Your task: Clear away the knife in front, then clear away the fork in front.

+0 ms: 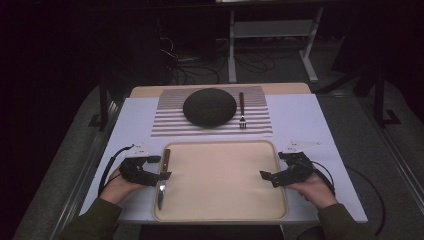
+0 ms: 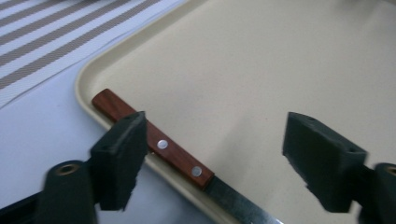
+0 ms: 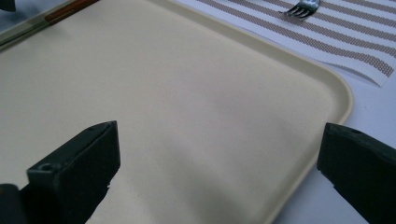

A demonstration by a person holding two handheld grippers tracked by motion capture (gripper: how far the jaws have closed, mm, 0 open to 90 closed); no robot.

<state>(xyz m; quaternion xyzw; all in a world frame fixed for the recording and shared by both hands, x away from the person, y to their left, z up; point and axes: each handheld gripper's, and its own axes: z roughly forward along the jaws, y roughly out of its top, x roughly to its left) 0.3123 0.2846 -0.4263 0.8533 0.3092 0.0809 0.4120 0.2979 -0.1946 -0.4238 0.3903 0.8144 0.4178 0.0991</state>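
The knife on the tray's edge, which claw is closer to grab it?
The left claw. Its open jaws stand on either side of the knife, which lies along the tray's left rim. The right claw, also open, sits at the tray's far right side, with the whole tray between.

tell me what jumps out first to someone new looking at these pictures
A big beige tray fills the near table, with a wooden-handled knife lying along its left rim beside the open left gripper. Behind it, a dark round plate and a fork sit on a striped placemat.
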